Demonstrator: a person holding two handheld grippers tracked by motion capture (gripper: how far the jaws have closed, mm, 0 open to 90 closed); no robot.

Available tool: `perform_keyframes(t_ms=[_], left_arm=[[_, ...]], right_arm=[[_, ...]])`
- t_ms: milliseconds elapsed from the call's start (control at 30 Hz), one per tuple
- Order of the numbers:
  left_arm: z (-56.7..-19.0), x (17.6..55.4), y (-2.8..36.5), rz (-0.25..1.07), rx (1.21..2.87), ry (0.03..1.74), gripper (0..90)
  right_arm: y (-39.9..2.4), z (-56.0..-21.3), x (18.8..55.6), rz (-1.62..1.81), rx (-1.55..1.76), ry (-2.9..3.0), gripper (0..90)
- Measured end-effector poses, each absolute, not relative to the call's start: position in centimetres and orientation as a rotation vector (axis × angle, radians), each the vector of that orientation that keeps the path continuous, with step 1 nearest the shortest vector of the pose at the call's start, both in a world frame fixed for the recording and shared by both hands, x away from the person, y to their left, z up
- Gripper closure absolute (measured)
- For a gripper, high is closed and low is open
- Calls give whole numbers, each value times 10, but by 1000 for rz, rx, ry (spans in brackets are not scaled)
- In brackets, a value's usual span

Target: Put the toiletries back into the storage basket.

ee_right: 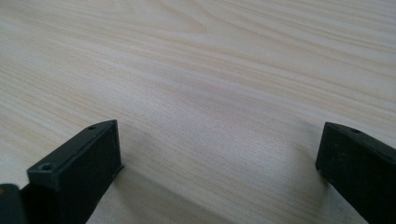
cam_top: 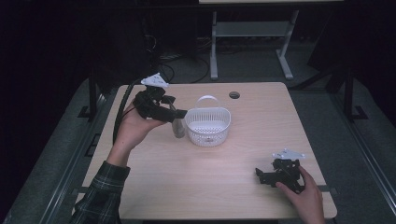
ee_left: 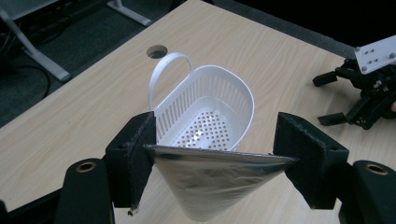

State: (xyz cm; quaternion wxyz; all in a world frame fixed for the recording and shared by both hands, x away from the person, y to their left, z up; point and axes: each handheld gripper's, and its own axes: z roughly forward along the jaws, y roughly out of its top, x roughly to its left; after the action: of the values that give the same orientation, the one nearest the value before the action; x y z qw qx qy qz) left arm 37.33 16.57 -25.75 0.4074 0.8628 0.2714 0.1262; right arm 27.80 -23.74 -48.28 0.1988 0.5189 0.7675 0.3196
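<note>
On the left side of the pale wooden surface, the left hand-held gripper is raised above the wood and pinches a silvery pouch by its flat top edge, one black pad pressed against each end of that edge. In the left gripper view the pouch hangs down between the jaws and narrows toward its lower end. In the high view the pouch sits just left of a white perforated basket, close to the basket's left wall; whether its bottom touches the wood cannot be told. The basket stands upright near the middle of the surface, its thin handle arching over the far rim, and a round cable hole lies beyond it near the far edge. The right hand-held gripper is at the near right corner, low over the wood, well apart from the basket. In the right gripper view its jaws are spread wide, with bare wood grain between them.
</note>
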Motion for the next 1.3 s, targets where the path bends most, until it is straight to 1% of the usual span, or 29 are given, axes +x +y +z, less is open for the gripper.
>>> perform_keyframes(t_ms=[667,900,1300], left_arm=[[-238,391,152,322,2136,693,297],[-233,398,142,324,2138,684,297],[-234,411,122,319,2138,692,297]], right_arm=[[-237,-483,278,894,1451,2147,0],[-237,-483,278,894,1451,2147,0],[-237,-483,278,895,1453,2146,0]])
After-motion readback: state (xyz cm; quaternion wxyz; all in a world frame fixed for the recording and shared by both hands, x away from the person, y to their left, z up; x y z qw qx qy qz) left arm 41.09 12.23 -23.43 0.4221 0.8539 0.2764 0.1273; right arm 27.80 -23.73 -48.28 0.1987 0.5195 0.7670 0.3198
